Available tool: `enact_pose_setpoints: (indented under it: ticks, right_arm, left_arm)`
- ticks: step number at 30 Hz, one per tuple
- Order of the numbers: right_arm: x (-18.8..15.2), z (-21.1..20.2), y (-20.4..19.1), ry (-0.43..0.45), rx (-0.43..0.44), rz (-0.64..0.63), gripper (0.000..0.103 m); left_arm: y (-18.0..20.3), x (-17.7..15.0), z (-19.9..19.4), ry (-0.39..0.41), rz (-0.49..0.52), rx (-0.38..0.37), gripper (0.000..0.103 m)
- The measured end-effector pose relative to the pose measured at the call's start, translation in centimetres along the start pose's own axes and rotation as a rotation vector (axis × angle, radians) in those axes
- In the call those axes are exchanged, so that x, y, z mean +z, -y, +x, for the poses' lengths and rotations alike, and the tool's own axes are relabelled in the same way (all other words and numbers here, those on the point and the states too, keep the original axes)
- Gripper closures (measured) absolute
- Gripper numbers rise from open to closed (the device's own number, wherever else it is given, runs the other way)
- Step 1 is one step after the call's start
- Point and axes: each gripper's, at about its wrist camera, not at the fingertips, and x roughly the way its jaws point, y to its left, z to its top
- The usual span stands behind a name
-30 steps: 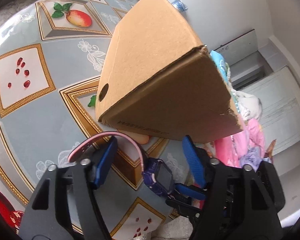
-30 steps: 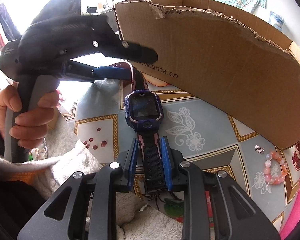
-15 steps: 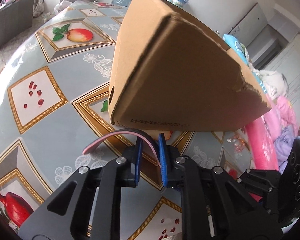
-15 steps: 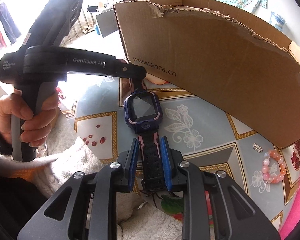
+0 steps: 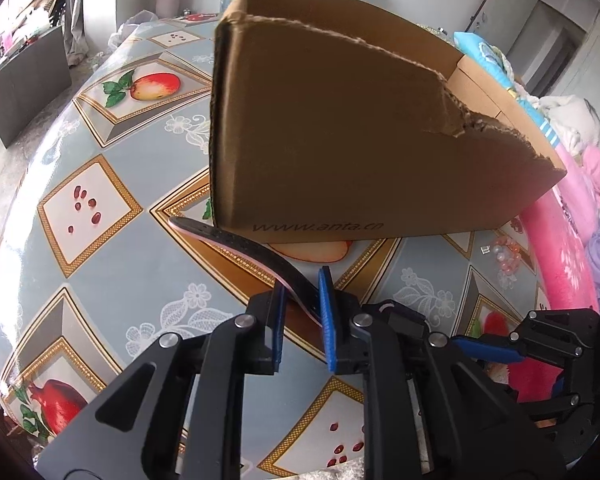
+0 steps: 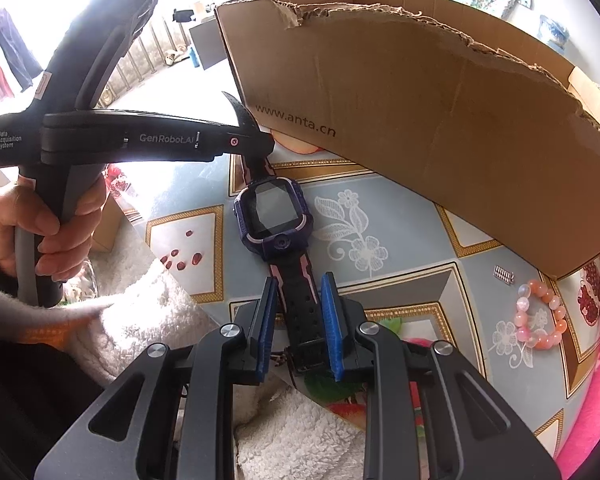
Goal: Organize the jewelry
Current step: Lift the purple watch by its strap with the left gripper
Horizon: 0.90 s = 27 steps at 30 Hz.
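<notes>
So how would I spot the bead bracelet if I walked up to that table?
Find the big torn cardboard box on the fruit-patterned tablecloth. Just past the box's right-hand corner, the bracelet lies flat on the cloth. It is a ring of round pink and peach beads, unlike the tiny silver clasp beside it or the purple watch.

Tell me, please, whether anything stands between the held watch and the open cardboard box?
Only the box's own torn near wall: the watch, held by both grippers, sits low before it and would probably need lifting over it.
</notes>
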Motion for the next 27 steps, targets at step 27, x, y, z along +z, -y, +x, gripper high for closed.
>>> enact_pose_setpoints:
  ticks: [27]
  right_arm:
    - [1.5,0.5,0.2,-0.001,-0.020,0.018,0.081]
  left_arm:
    - [2.5,-0.5,-0.6,0.064,0.099,0.063,0.097]
